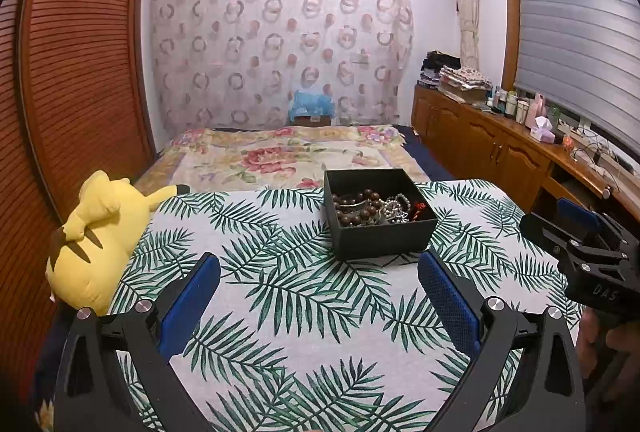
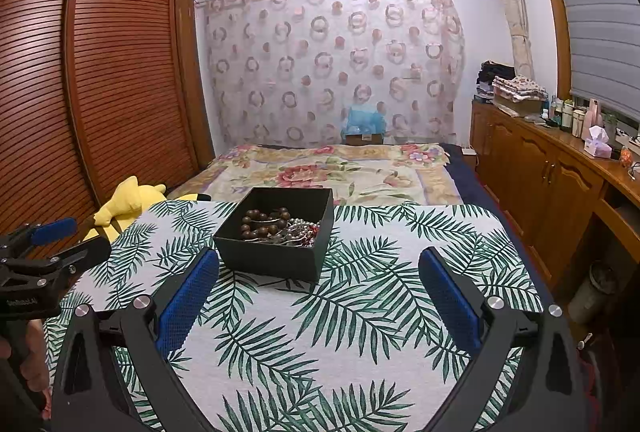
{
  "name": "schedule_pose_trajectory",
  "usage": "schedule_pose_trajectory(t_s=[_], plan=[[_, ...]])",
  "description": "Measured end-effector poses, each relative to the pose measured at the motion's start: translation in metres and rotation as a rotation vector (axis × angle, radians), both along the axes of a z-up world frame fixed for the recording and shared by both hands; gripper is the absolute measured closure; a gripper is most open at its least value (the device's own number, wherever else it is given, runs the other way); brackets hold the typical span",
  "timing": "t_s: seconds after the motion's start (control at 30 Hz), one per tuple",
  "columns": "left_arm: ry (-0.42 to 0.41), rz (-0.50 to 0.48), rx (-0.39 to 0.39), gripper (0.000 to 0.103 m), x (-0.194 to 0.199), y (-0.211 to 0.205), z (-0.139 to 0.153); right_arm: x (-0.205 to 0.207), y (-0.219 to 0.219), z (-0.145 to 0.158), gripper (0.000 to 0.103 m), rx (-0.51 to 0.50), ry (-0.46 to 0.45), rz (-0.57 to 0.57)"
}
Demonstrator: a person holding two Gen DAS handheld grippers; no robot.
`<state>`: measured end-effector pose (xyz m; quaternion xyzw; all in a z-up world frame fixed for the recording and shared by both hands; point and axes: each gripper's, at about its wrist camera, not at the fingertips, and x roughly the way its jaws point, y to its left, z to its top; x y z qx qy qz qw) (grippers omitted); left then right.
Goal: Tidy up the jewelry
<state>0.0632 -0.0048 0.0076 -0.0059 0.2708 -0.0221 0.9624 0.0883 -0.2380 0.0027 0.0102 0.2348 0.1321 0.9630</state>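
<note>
A black open box (image 1: 384, 236) (image 2: 272, 256) stands on the leaf-print tablecloth (image 1: 288, 292) (image 2: 360, 312). Inside lie a brown wooden bead bracelet (image 1: 356, 207) (image 2: 262, 222), pale pearl-like strands (image 1: 396, 207) (image 2: 300, 228) and a small red piece (image 1: 418, 209). My left gripper (image 1: 319, 264) is open, just short of the box, nothing between its blue pads. My right gripper (image 2: 319, 260) is open too, its left finger near the box's front corner. Each view shows the other gripper at its edge: the right one (image 1: 572, 228), the left one (image 2: 60, 236).
A yellow plush toy (image 1: 96, 240) (image 2: 128, 201) lies at the table's left edge. Beyond the table is a bed with a floral cover (image 1: 288, 155). A slatted wooden wardrobe (image 1: 72, 71) stands left; a wooden cabinet (image 2: 552, 175) with bottles runs along the right.
</note>
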Motion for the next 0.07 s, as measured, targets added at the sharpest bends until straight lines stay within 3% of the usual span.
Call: schedule_pose_trajectory(t_s=[0.07], plan=[[0.002, 0.001, 0.000, 0.007, 0.0000, 0.0001, -0.0002, -0.0002, -0.0001, 0.0000, 0.003, 0.000, -0.001, 0.000]])
